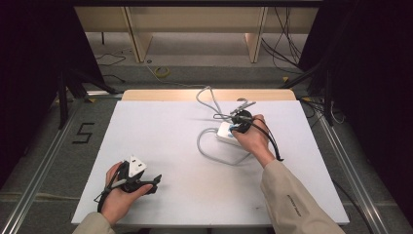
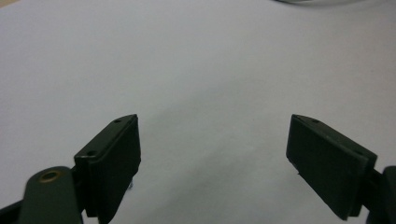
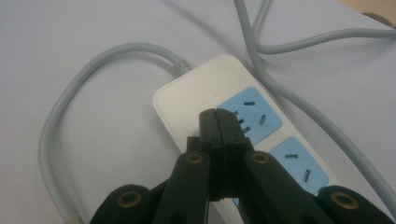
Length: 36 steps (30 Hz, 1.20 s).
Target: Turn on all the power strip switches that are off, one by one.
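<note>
step: press on power strip (image 3: 219, 112) | strip lay right of centre on counter (image 1: 160, 141), grey cord (image 3: 60, 116) looped beside | right gripper (image 3: 219, 122) jaws closed, empty, tip over blue socket (image 3: 250, 114) | left gripper (image 2: 212, 154) jaws wide, empty, resting | advice: pressing straight down would likely keep strip from sliding

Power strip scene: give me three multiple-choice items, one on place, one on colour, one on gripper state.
1. Where does the power strip lie?
A. right half of the white table
B. left half
C. on the floor

2. What colour are the strip's socket faces?
A. red
B. blue
C. black

3. How do the grippers stand?
A. both open
B. both shut
C. left gripper open, right gripper shut

Key:
1 A, the high view shows it under the right hand.
2 B, seen in the right gripper view.
3 C, left jaws stand apart, right jaws meet.
</note>
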Tool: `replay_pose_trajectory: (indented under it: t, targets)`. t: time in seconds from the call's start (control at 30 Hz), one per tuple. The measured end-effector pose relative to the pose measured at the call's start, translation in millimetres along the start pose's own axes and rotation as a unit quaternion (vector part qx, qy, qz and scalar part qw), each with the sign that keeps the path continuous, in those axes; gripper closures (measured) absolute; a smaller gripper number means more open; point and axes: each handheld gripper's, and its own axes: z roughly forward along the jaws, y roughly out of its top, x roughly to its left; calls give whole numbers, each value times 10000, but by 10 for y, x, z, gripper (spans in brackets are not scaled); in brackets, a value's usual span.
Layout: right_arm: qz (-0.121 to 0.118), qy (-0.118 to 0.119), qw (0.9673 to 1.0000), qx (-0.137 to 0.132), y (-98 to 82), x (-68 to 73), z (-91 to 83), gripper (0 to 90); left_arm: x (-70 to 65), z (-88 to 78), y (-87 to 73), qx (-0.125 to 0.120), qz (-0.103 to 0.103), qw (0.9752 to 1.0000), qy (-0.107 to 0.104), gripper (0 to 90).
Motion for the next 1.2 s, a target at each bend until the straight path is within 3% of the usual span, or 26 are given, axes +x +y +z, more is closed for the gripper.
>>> replay_pose_trajectory:
  t: [1.2]
  targets:
    - [0,-238,9994,233,-107,-200,-211,900,17,-7,-10,-17,-24,10000,46,176]
